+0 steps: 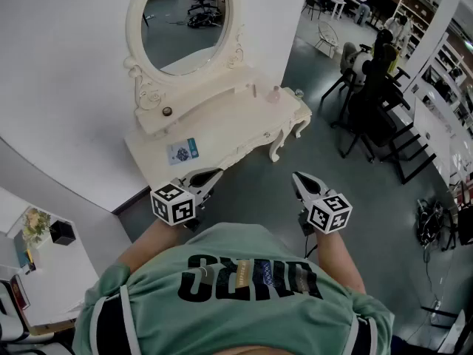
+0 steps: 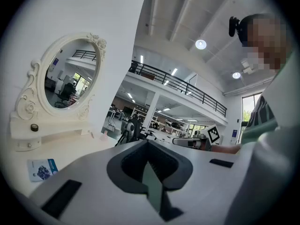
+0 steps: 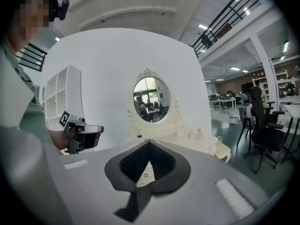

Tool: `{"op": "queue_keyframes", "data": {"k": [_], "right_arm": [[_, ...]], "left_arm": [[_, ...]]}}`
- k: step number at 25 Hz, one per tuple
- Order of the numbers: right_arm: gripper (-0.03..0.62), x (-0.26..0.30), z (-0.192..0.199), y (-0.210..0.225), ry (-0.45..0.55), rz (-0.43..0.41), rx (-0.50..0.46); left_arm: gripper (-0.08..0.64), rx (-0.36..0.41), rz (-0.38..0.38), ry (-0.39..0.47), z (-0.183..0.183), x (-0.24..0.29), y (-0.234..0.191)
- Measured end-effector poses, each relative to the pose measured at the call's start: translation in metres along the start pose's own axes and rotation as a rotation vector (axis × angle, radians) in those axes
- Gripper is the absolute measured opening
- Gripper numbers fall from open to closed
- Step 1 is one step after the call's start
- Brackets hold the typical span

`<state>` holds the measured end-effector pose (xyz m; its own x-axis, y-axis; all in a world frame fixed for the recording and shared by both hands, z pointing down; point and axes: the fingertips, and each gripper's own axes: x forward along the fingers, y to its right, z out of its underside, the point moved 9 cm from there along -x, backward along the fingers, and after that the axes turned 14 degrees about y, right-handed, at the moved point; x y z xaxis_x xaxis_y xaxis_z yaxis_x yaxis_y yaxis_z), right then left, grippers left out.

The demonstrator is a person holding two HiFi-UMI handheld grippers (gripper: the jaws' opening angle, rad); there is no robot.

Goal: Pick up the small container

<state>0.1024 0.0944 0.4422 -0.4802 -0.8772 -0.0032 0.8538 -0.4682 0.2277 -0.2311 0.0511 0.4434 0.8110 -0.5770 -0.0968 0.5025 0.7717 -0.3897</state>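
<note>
Judging by how things lie, nothing of the task is done yet: the small container [image 1: 275, 93], taken to be the pink bottle, is seen untouched toward the right end of the dressing table [image 1: 229, 128], well apart from both grippers. The left gripper [image 1: 211, 174] is held low before the body, jaws closed together on nothing, pointed at the table's front edge. The right gripper [image 1: 298, 177] is held beside it, likewise closed and empty.
</note>
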Motion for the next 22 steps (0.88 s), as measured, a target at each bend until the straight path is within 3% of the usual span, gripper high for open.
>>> {"op": "queue_keyframes", "data": {"k": [22], "right_arm": [[0.008,-0.004,-0.01,0.019,0.021,-0.009,0.007]], "left_arm": [[0.003,0.018,0.026,-0.014,0.0,0.032,0.008]]}}
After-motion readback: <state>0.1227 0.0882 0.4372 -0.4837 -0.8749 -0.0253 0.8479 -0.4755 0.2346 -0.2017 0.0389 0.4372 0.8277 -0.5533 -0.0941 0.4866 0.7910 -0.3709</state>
